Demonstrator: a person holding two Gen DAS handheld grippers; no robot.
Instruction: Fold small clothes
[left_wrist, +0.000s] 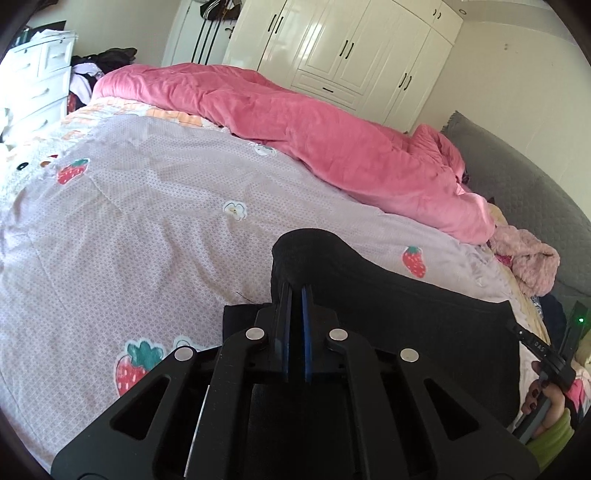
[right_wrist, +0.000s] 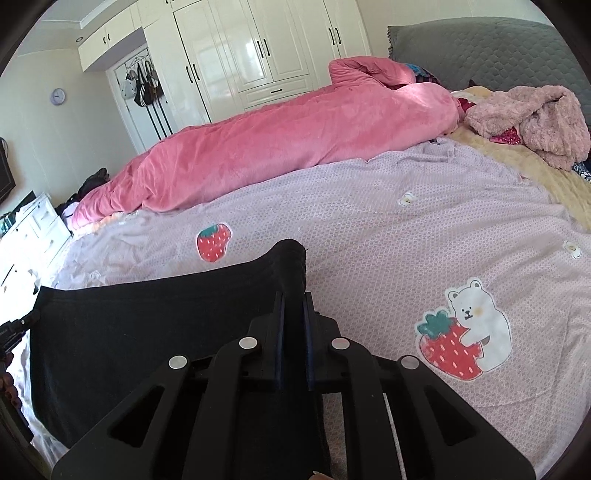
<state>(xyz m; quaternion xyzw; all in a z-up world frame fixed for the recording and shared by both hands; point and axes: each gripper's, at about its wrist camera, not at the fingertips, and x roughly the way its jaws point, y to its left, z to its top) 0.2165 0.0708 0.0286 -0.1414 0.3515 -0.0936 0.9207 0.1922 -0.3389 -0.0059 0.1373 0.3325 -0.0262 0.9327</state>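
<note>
A black garment (left_wrist: 406, 317) hangs stretched between my two grippers above the bed. My left gripper (left_wrist: 295, 291) is shut on one corner of it, and the cloth bulges over the fingertips. The garment runs right toward the other gripper (left_wrist: 546, 354), held in a hand at the right edge. In the right wrist view my right gripper (right_wrist: 293, 299) is shut on the opposite corner of the black garment (right_wrist: 147, 325), which spreads left and down toward the left gripper at the frame's left edge. A lower part of the garment lies on the bedspread (left_wrist: 243, 317).
The bed has a lilac bedspread (right_wrist: 369, 229) with strawberry and bear prints. A pink duvet (right_wrist: 277, 144) lies bunched along its far side. A fluffy pink garment (right_wrist: 532, 114) sits near the grey headboard (right_wrist: 480, 44). White wardrobes (left_wrist: 332, 44) and a white dresser (left_wrist: 33, 85) stand behind.
</note>
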